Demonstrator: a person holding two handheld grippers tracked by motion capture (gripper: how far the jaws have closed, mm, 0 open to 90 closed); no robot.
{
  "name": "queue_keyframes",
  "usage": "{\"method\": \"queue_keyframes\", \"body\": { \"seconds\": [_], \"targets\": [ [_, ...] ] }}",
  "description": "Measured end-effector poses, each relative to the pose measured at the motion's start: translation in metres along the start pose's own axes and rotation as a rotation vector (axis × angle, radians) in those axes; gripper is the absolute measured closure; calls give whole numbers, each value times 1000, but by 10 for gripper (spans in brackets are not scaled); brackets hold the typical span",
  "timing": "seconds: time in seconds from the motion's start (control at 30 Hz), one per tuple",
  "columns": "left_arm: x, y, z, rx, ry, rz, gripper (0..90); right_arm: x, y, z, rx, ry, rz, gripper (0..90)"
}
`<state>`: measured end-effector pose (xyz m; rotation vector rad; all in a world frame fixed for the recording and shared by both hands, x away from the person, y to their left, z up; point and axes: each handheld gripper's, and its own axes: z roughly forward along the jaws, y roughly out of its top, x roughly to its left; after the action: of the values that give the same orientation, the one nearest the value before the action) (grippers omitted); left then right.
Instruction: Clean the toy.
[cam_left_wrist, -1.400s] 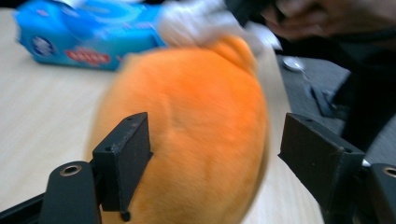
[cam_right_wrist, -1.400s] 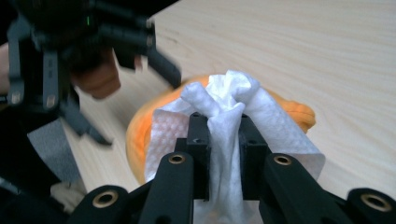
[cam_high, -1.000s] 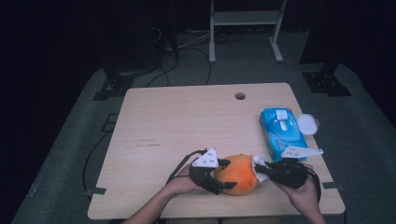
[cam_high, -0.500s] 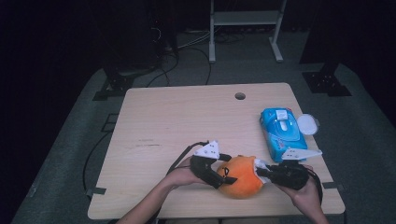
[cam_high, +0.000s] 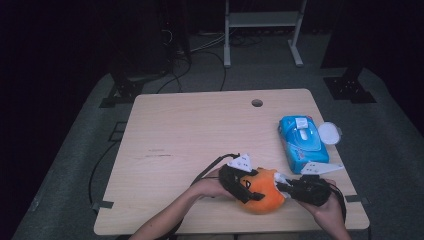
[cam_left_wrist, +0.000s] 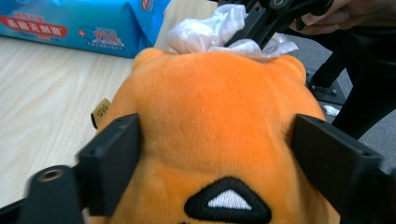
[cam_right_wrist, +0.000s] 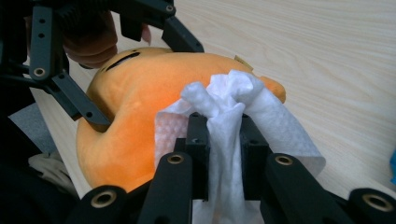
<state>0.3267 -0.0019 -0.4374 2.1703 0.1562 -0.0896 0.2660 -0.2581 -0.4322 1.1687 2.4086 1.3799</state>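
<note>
Two tools level, left tool (cam_high: 248, 187) clamping orange plush (cam_high: 264, 191), just tightened, right tool (cam_right_wrist: 219, 135) pinching white wipe (cam_right_wrist: 233, 100) against it.

The high view looks forward and down from above the person's side onto the whole table (cam_high: 200, 130). Each gripper view sits close behind its own jaws. Facing each other, both share the orange plush toy (cam_left_wrist: 210, 121) and the white wipe (cam_right_wrist: 229, 107).

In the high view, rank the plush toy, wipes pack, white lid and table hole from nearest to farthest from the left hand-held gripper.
1. Plush toy, between its jaws.
2. Wipes pack, right of it.
3. White lid, beside the pack's far right.
4. Table hole, at the far edge; too close to the lid to call.
</note>
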Motion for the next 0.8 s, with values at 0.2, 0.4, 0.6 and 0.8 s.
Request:
{"method": "queue_keyframes", "body": {
  "seconds": [0.2, 0.4, 0.6, 0.8],
  "targets": [
    [-10, 7, -8, -24, 81, 65, 474, -2, -1, -5, -29, -23, 11, 773],
    [-12, 17, -22, -40, 106, 111, 515, -2, 5, -11, -97, -9, 37, 781],
    [-6, 27, -43, -24, 186, 155, 522, 2, 31, 2, -137, -2, 15, 792],
    [14, 27, -64, 7, 275, 162, 522, -3, 60, 29, -151, 14, 17, 795]
  ]
}}
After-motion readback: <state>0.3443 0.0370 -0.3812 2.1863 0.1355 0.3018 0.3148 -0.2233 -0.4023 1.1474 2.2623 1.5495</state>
